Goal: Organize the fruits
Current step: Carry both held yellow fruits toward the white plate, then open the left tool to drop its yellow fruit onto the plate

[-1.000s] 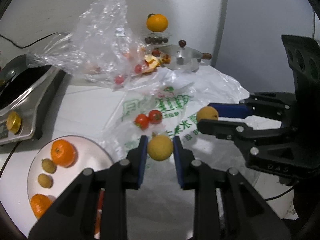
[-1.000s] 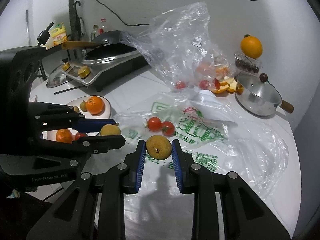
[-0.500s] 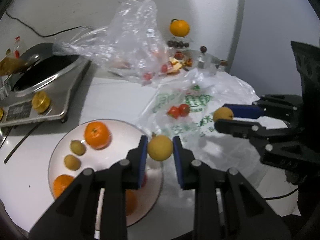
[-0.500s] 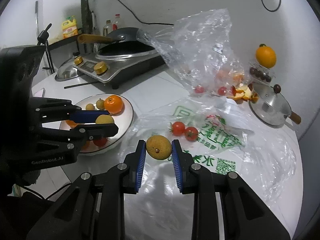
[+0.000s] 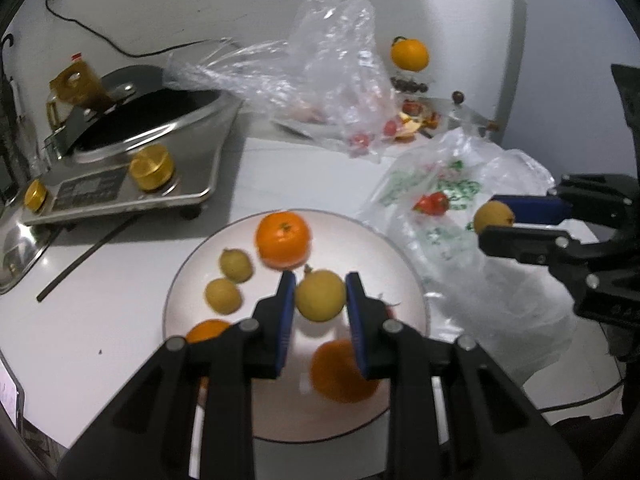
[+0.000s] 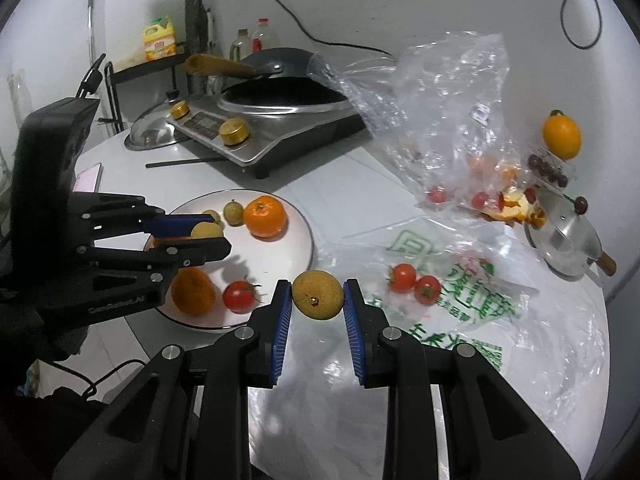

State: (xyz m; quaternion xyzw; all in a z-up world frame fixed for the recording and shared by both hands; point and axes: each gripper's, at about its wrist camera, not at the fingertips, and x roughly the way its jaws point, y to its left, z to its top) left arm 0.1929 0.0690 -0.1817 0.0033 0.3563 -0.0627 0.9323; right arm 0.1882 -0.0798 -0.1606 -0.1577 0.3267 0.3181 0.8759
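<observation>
Yellow fruit sits pinched in each claw, so you are mid-delivery, carrying two pieces toward the plate [image 5: 404,264]. Your left claw [image 5: 320,300] is closed on a small round fruit [image 5: 320,297] and hangs over the plate's middle, above the orange [image 5: 283,238] and two small yellow fruits [image 5: 236,266] lying there. From the side view it appears clear of the plate, not resting on it. Your right claw [image 6: 318,304] grips a second fruit [image 6: 318,295] above the surface [image 6: 328,184], just beside the plate's rim and next to the printed bag [image 6: 460,292] with two tomatoes [image 6: 414,282]. Next, I judge, lower the left one into a bare patch and let go gently so it does not roll. Then bring the right claw over the rim and do likewise.
</observation>
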